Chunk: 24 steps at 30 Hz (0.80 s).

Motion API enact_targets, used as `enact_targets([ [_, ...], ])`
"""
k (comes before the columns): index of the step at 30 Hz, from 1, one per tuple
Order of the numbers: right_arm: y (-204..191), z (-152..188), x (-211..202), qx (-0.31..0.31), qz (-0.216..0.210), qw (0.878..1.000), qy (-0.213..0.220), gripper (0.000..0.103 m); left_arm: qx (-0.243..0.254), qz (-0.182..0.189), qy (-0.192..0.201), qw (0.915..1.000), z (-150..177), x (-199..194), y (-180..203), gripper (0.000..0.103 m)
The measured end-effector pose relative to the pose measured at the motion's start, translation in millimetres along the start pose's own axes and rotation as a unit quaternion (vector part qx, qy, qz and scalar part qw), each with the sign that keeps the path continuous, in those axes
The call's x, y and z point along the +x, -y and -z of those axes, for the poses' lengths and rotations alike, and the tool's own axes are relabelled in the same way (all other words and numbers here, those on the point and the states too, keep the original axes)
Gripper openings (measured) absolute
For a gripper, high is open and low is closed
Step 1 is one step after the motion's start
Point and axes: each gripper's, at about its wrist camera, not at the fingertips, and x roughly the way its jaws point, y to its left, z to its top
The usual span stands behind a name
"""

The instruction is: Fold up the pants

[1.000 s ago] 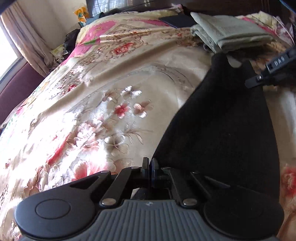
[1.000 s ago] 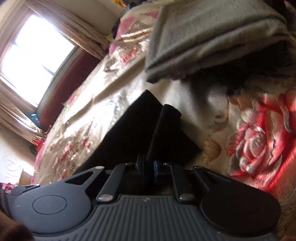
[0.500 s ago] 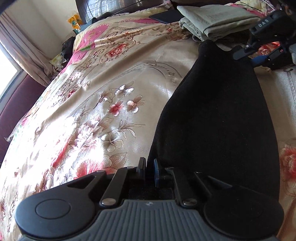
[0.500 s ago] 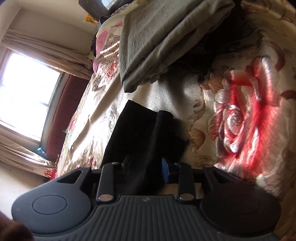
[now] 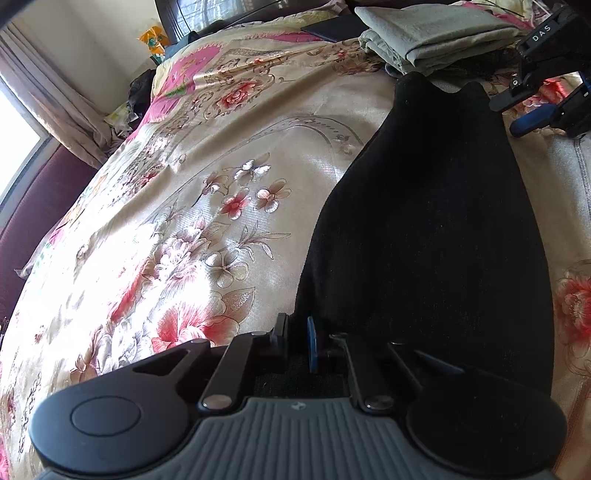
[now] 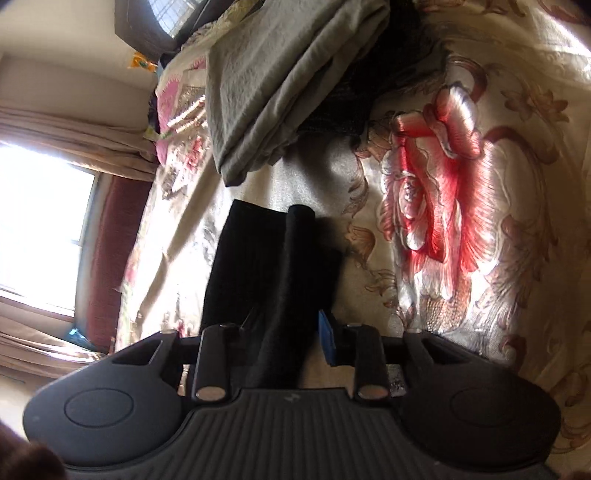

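Black pants (image 5: 436,236) are spread on the floral bedspread (image 5: 207,192), ahead of both tools; the right gripper (image 6: 286,336) has been released and drawn off the far end, while the left gripper (image 5: 297,341) stays clenched on the near edge, so this fold looks laid

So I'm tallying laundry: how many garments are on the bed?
2, maybe more: black pants stretched between both grippers, and a folded grey-green garment near the headboard. Dark fabric beneath it may be another.
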Motion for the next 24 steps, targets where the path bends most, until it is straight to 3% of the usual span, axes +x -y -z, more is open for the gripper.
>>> enact_targets([
  [5, -17.5, 6.7, 10.1, -0.005, 0.043, 0.999, 0.011, 0.037, -0.002, -0.001, 0.008, 1.0000, 4.0, -0.5, 1.2, 0.026],
  [7, -20.0, 7.3, 17.0, 0.011, 0.035, 0.999, 0.020, 0.043, -0.008, -0.001, 0.011, 0.9999, 5.2, -1.0, 1.0, 0.026],
  [10, -22.3, 5.1, 33.4, 0.025, 0.022, 0.999, 0.032, 0.044, -0.012, 0.002, 0.013, 0.9998, 7.4, -1.9, 0.2, 0.026],
  [12, -14.3, 1.2, 45.9, 0.063, -0.010, 0.997, 0.031, 0.030, -0.012, 0.002, 0.012, 0.9999, 8.5, -2.3, 0.1, 0.026],
  [13, -10.1, -1.1, 48.6, 0.078, -0.020, 0.996, 0.024, 0.010, -0.012, 0.002, 0.012, 0.9999, 8.5, -2.9, 0.5, 0.026],
  [16, 10.1, -11.4, 36.1, 0.107, -0.057, 0.993, 0.009, 0.007, -0.015, 0.011, 0.018, 0.9997, 7.0, -7.2, 3.4, 0.025],
  [20, 10.8, -17.8, -20.6, 0.030, -0.062, 0.997, 0.034, 0.006, -0.003, 0.037, 0.049, 0.9981, 2.5, -22.3, 26.2, 0.026],
  [22, 13.6, -16.4, -32.0, -0.014, -0.014, 0.999, 0.036, 0.006, 0.005, 0.038, 0.048, 0.9981, 4.7, -16.4, 39.8, 0.033],
  [24, 30.1, -16.3, -20.6, -0.006, 0.023, 1.000, 0.015, 0.005, 0.017, 0.010, 0.053, 0.9984, 4.6, -14.9, 48.1, 0.035],
])
